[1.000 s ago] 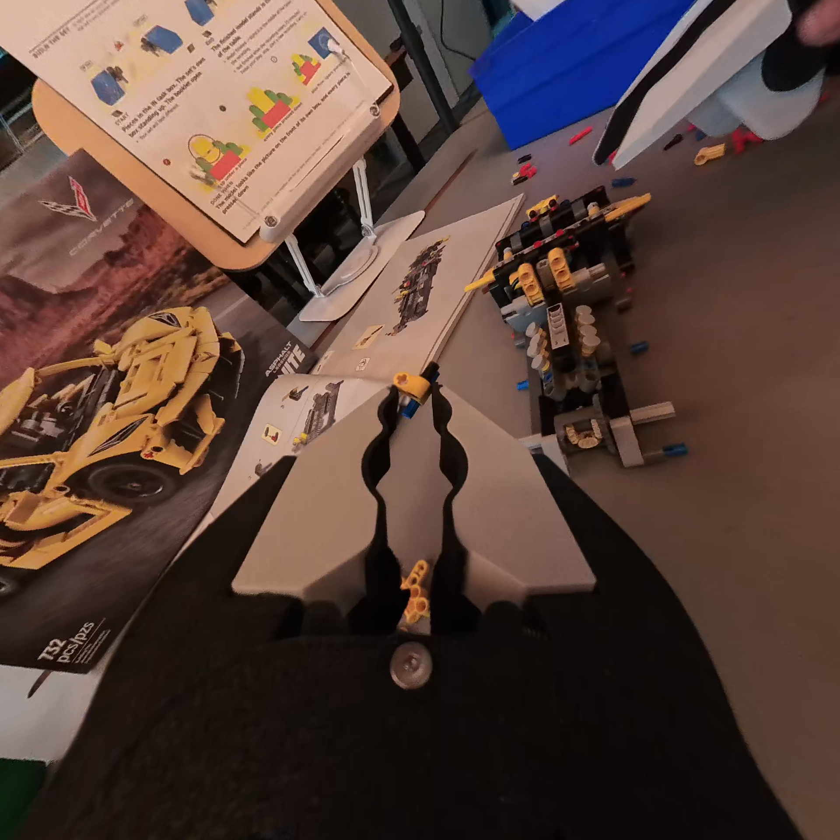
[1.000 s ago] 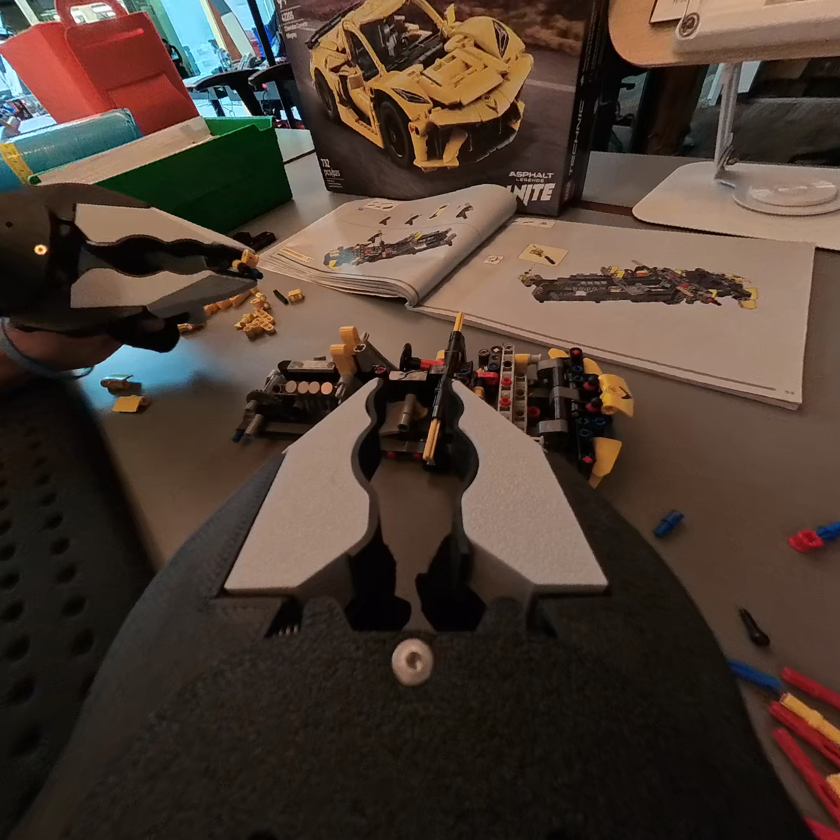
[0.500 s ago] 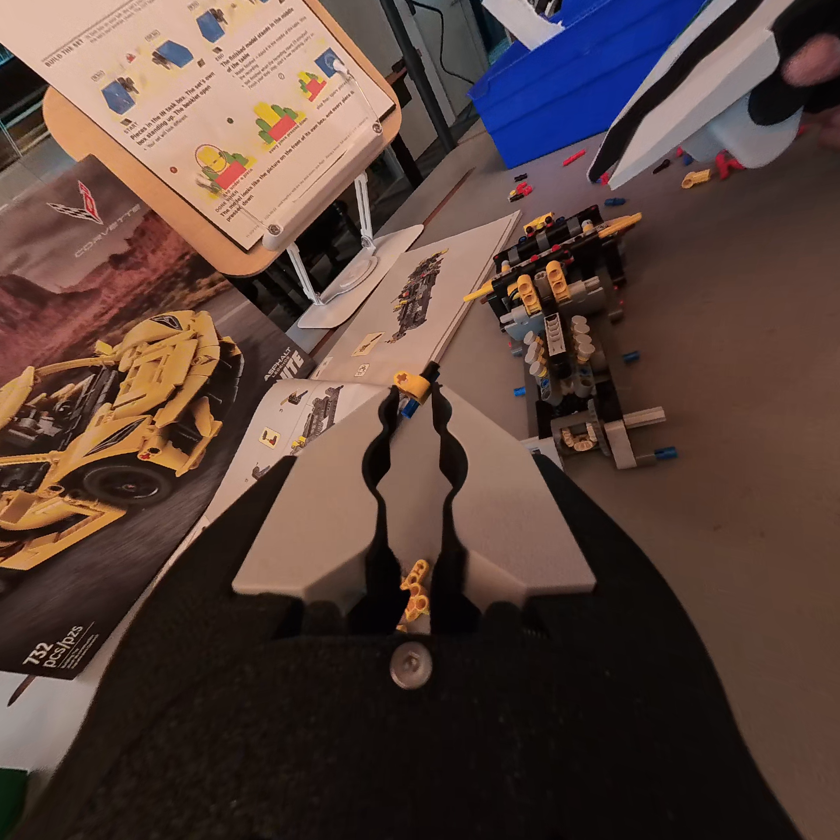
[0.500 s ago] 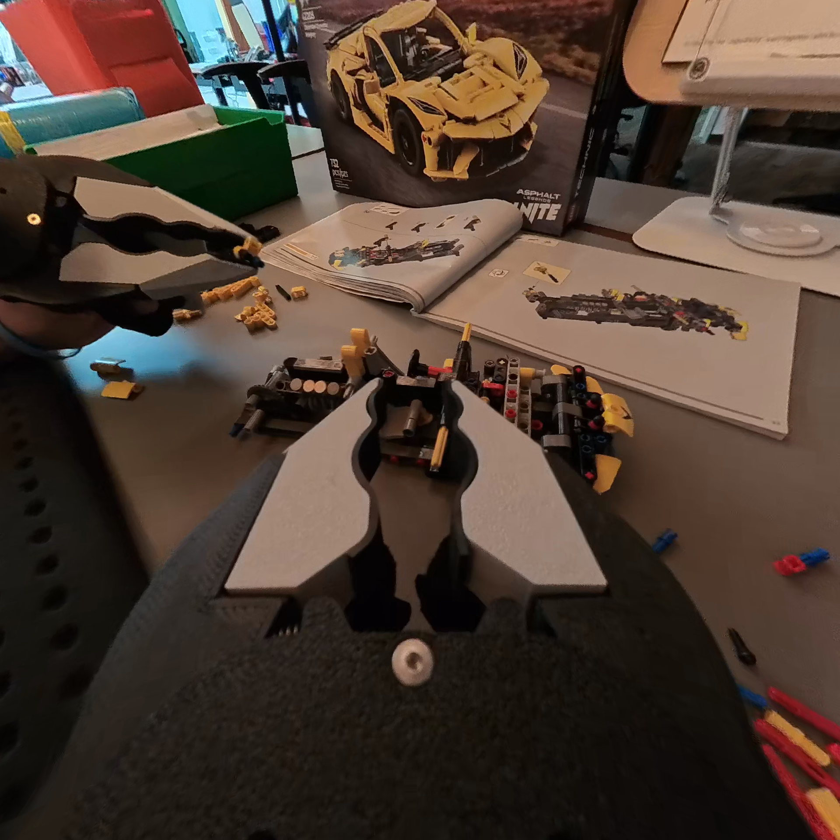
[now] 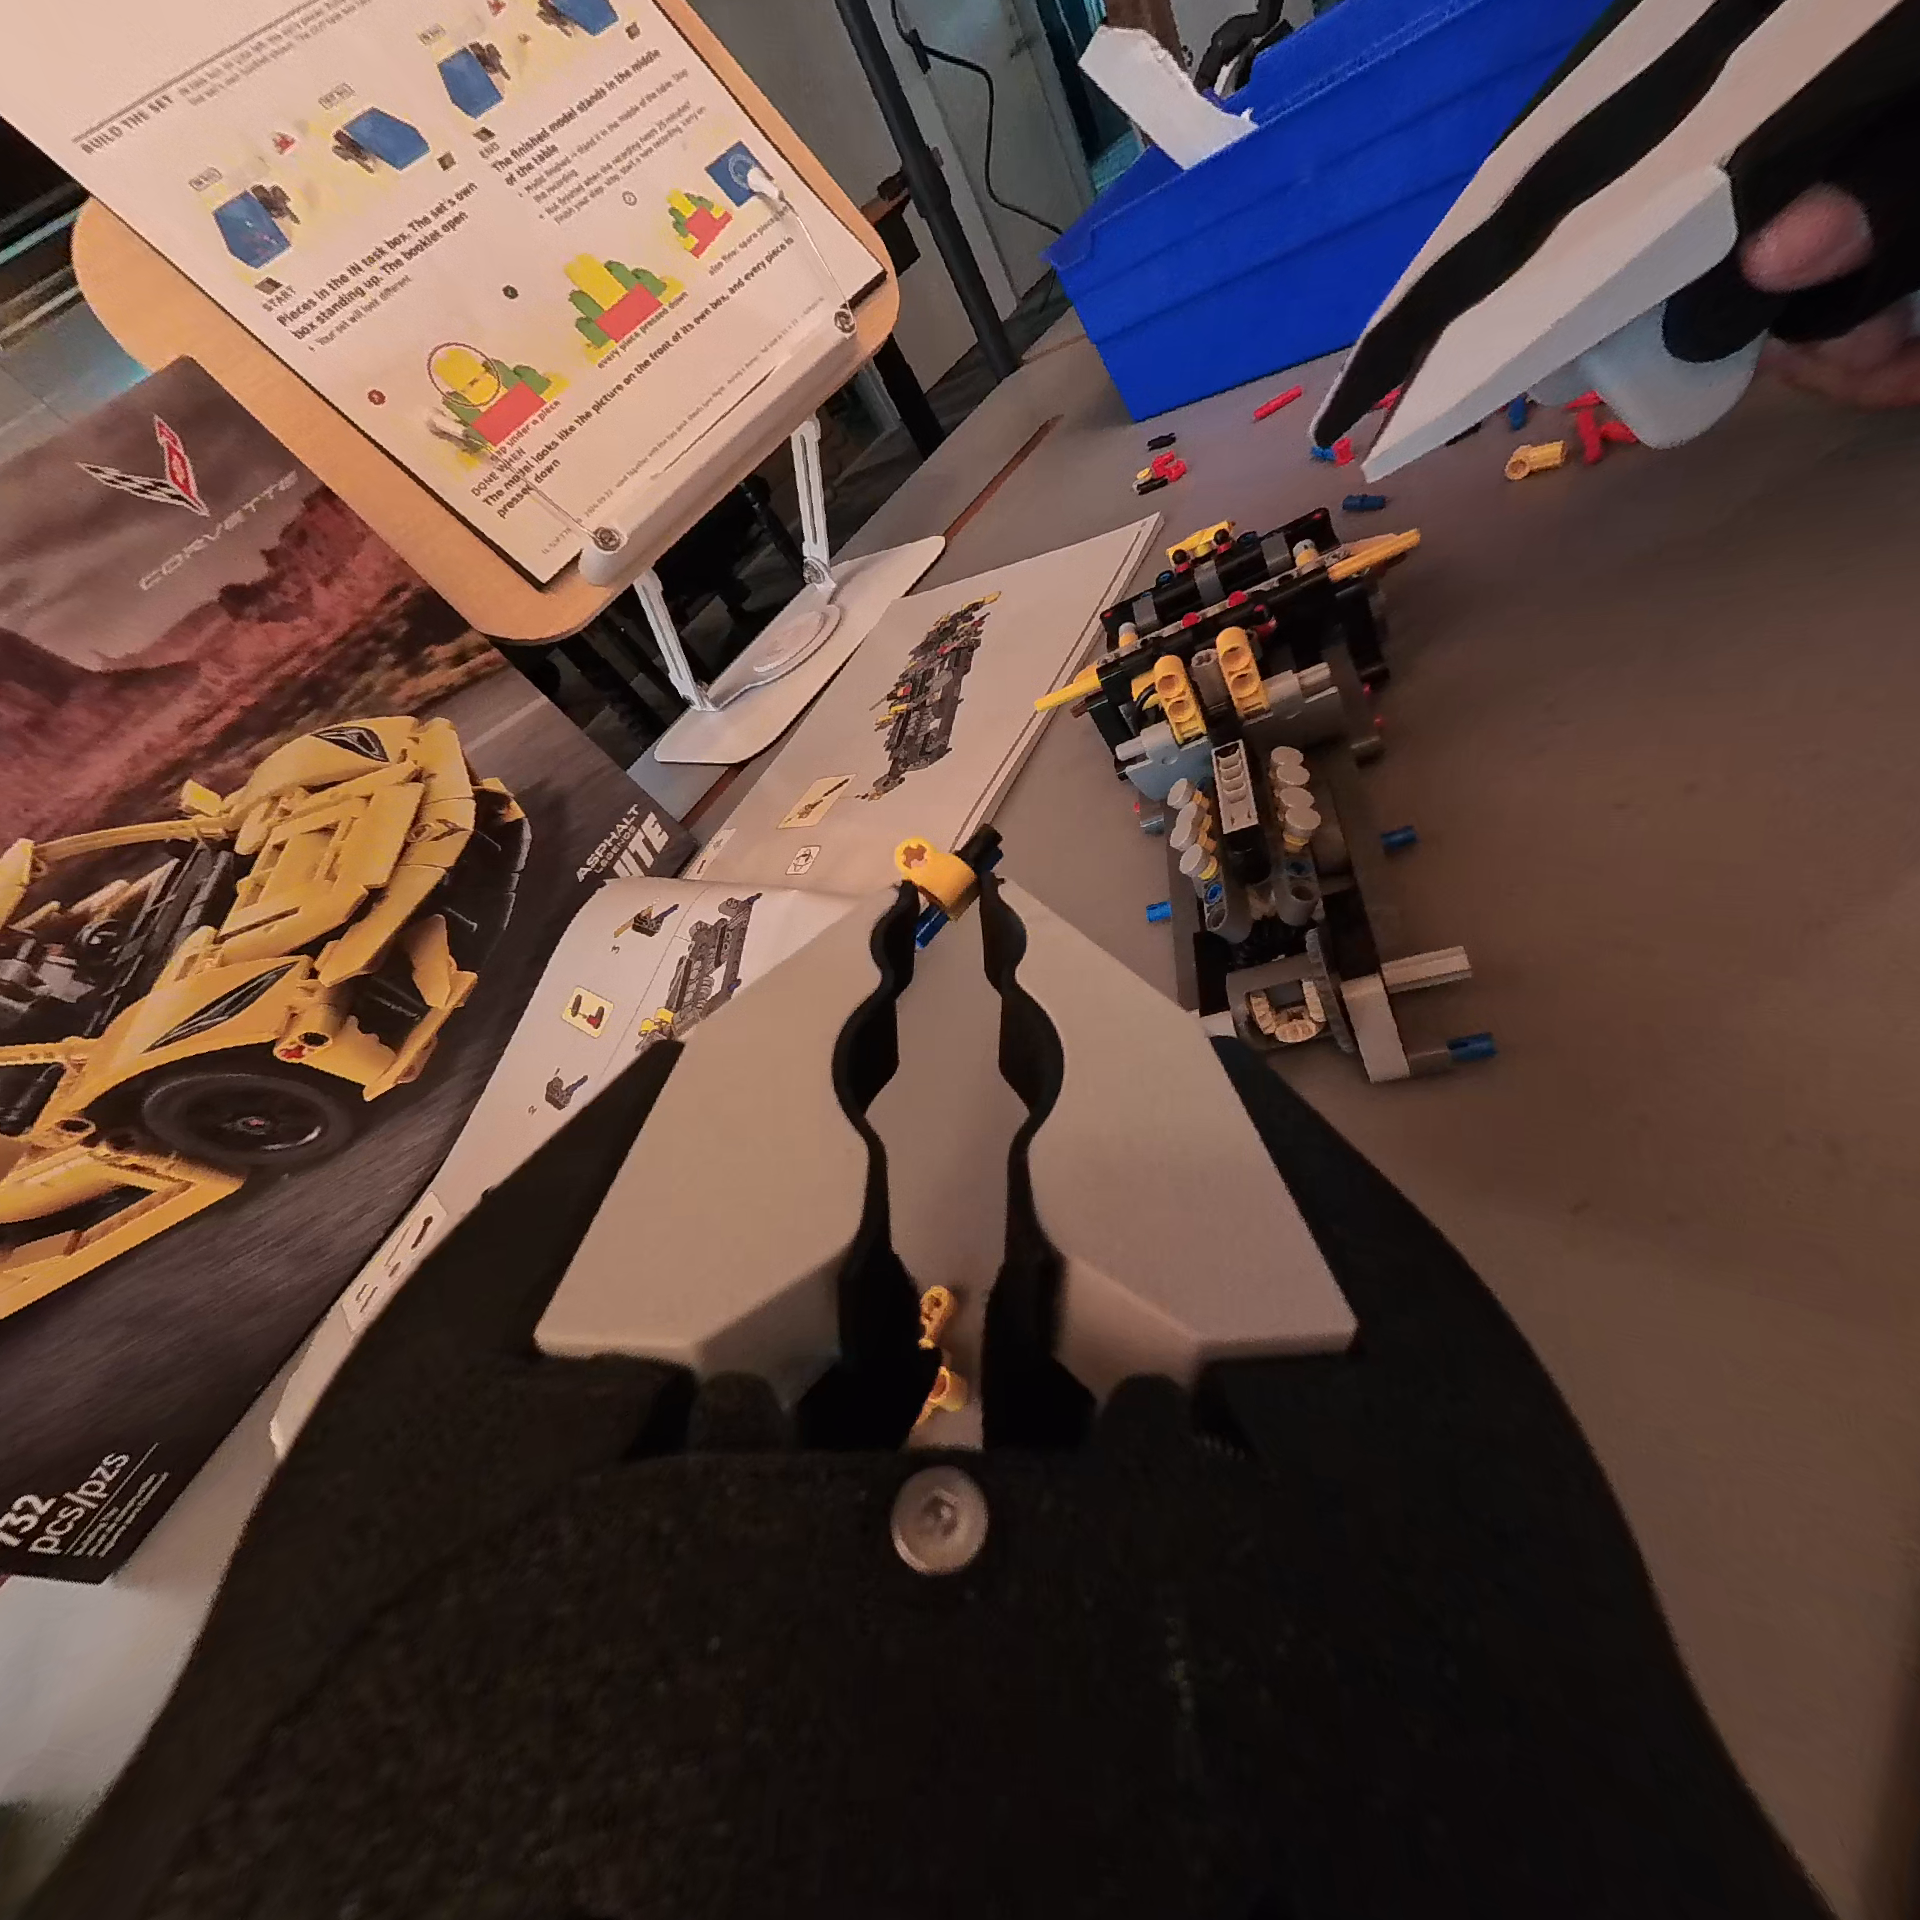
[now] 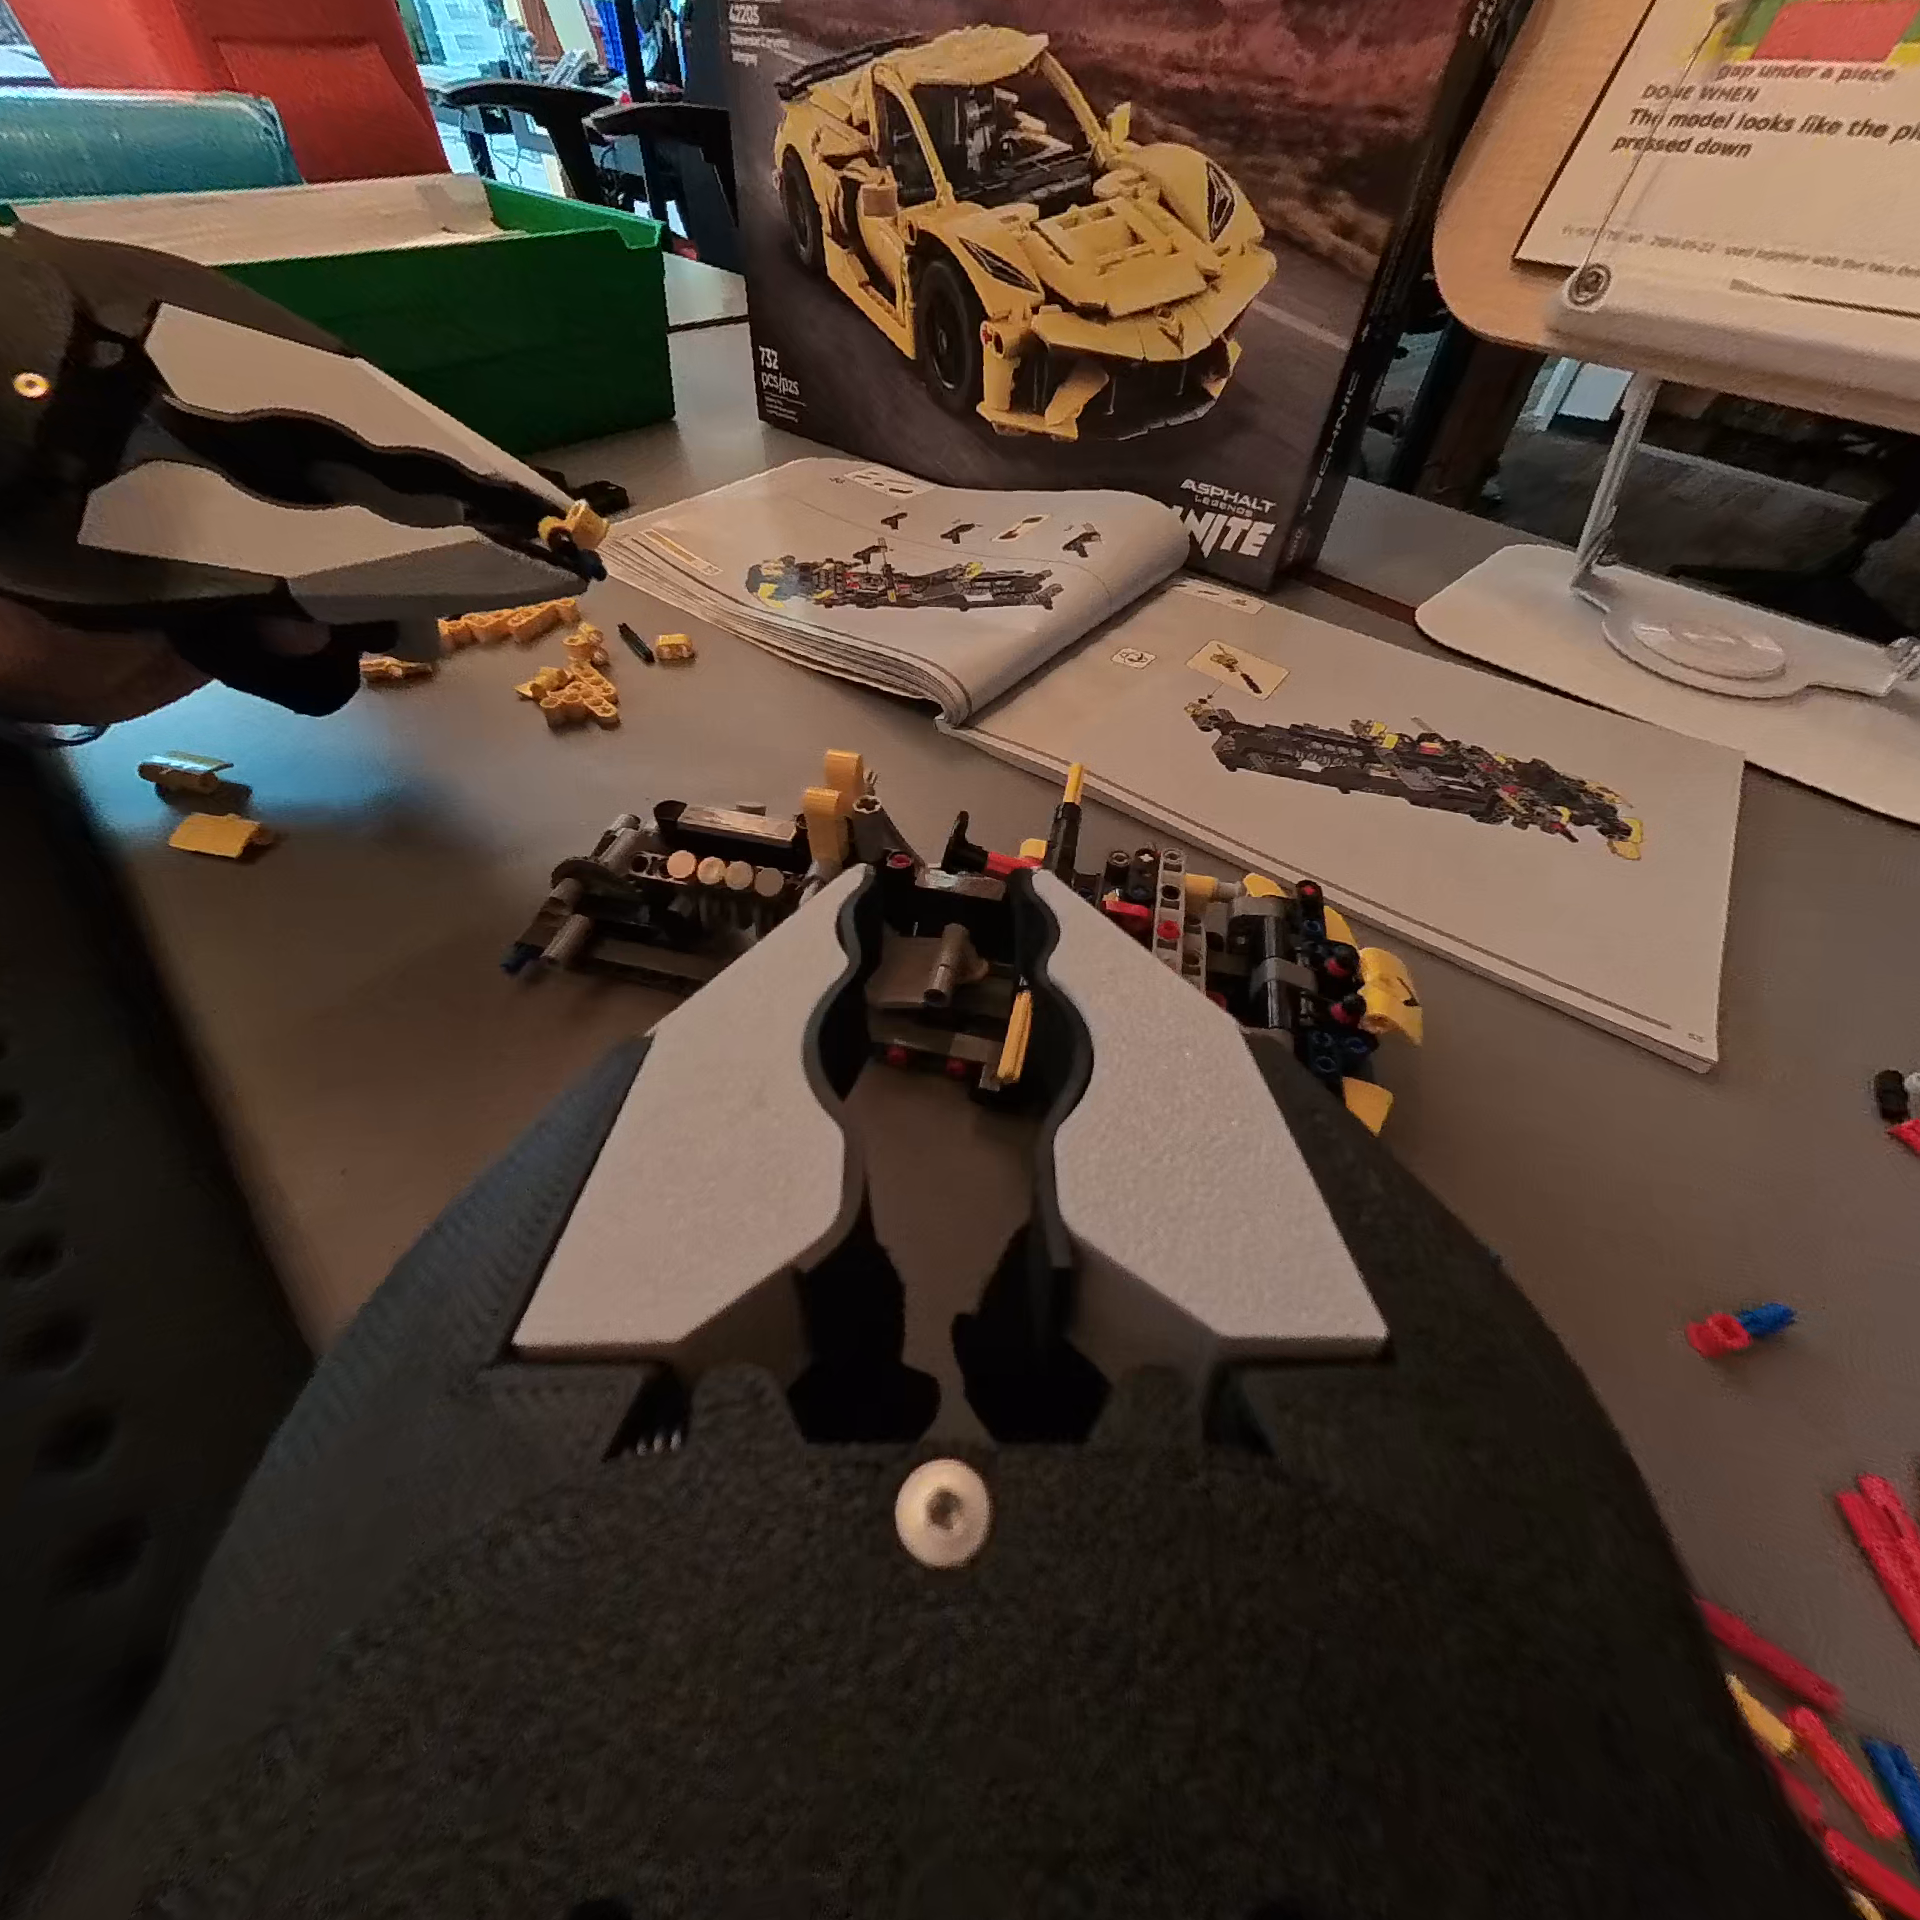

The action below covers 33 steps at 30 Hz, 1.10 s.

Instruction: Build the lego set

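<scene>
While gripped: yellow connector (image 5: 932,871), printed box (image 5: 239,935).

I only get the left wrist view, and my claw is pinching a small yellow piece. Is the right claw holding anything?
Observer: No. The right claw is open and empty, and its tips frame the middle of the chassis.
Operator: Where are the spare yellow parts?
Observer: A loose pile of yellow parts lies on the table under the left claw, which grips the small yellow piece.
Operator: What's beyond my claw on that side?
Observer: A green bin stands there, left of the set's box.
</scene>
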Each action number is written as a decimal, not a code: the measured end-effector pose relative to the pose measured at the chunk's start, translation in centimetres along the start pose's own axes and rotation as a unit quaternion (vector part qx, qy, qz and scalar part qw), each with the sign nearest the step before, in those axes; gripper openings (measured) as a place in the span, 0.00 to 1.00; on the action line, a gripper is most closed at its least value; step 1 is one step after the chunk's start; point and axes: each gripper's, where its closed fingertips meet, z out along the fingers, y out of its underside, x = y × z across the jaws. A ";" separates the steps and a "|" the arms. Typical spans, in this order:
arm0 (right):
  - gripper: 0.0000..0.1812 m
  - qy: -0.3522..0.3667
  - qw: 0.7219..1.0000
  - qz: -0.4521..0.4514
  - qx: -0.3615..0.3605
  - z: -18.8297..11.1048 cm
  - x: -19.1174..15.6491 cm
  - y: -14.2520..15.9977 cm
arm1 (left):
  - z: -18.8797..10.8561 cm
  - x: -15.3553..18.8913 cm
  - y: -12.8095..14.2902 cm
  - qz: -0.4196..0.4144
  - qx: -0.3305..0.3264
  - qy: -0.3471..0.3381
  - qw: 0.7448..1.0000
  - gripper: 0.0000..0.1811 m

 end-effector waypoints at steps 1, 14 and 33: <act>0.13 0.000 1.000 -0.001 -0.001 0.0 0.0 0.0 | 0.0 0.0 0.0 -0.001 -0.001 0.000 1.000 0.07; 0.15 -0.212 0.976 0.037 -0.007 2.2 -7.1 -4.6 | -1.7 0.6 -3.4 -0.110 0.102 0.072 0.986 0.07; 0.09 -0.466 0.852 0.223 -0.082 6.6 -11.1 -6.9 | -1.6 0.3 -3.8 0.088 0.108 -0.034 0.990 0.07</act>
